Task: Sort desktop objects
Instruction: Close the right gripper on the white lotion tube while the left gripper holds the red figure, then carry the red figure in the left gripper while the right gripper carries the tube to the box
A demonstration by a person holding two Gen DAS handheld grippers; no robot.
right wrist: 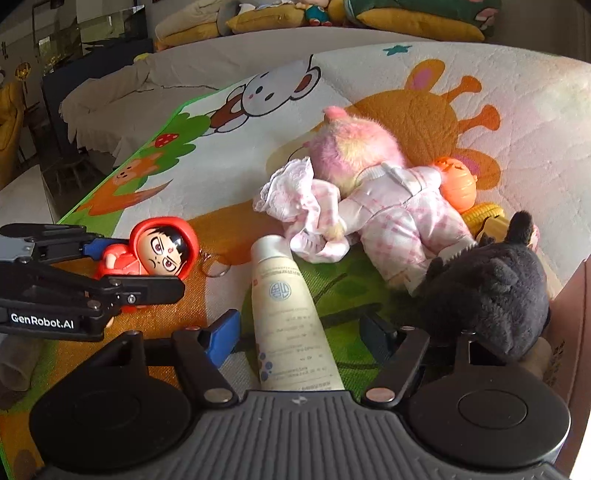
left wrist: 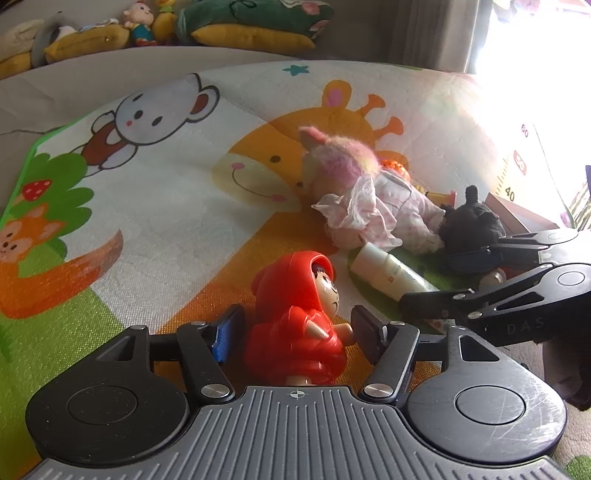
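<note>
A red hooded toy figure [left wrist: 295,321] stands on the cartoon play mat [left wrist: 166,206] between the fingers of my left gripper [left wrist: 297,330]. The jaws are open around it with a slim gap on the left side. In the right wrist view the same figure [right wrist: 155,251] sits inside the left gripper [right wrist: 136,266], a keyring trailing beside it. A cream lotion tube [right wrist: 288,314] lies lengthwise between the wide-open fingers of my right gripper [right wrist: 299,336], untouched. The left wrist view shows that tube [left wrist: 388,273] with the right gripper [left wrist: 424,277] over its lower end.
A pink-haired doll [right wrist: 388,206] in checked pyjamas lies face down past the tube. A black plush [right wrist: 491,295] rests by my right finger, against a cardboard box [right wrist: 572,314]. An orange pumpkin toy [right wrist: 456,184] and yellow corn [right wrist: 484,214] sit behind. Plush cushions [left wrist: 251,26] line the back.
</note>
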